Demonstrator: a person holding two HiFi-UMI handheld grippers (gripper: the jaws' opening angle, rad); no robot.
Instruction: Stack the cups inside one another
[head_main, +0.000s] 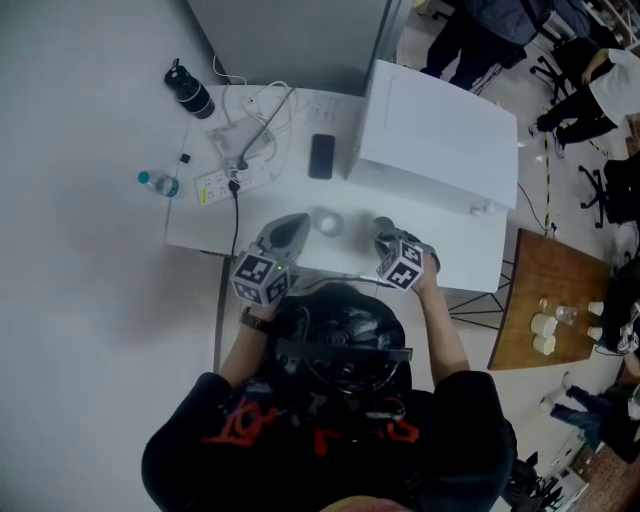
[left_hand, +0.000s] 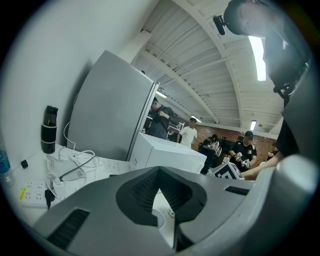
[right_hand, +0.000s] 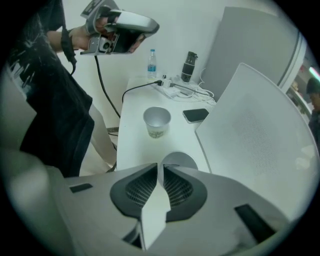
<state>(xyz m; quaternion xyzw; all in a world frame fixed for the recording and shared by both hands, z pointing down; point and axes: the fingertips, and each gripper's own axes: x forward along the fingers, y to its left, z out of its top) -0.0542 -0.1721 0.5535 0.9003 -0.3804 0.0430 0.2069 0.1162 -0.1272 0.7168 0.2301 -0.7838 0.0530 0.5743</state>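
- The right gripper (right_hand: 159, 169) is clamped on the thin white wall of 1 cup, the held cup (right_hand: 179, 161), whose round rim shows just past the jaw tips.
- I cannot tell whether this held cup rests on the table (right_hand: 131, 150) or is lifted just off it.
- The second cup, the standing cup (right_hand: 157, 121), is upright on the table with its mouth up, so its long axis is vertical. It is empty, with nothing over it.
- The key relation is that the held cup is near the standing cup but apart from it, on the person's side. From the right gripper, the standing cup lies ahead and a little to the left.
- The left gripper (left_hand: 159, 171) has its jaws together at the tips with nothing between them. It hangs in the air above the standing cup's other side, away from the right gripper.
- Seen from the head, the standing cup sits between the 2 grippers. Only the right one carries a cup, so I judge that it makes the next move.
- I judge that move to be a lift, a short carry forward and left, then a straight drop with the 2 axes lined up. A tilted entry could tip the standing cup over.
- A phone (right_hand: 196, 115) lies just to the right of the standing cup, outside that path.
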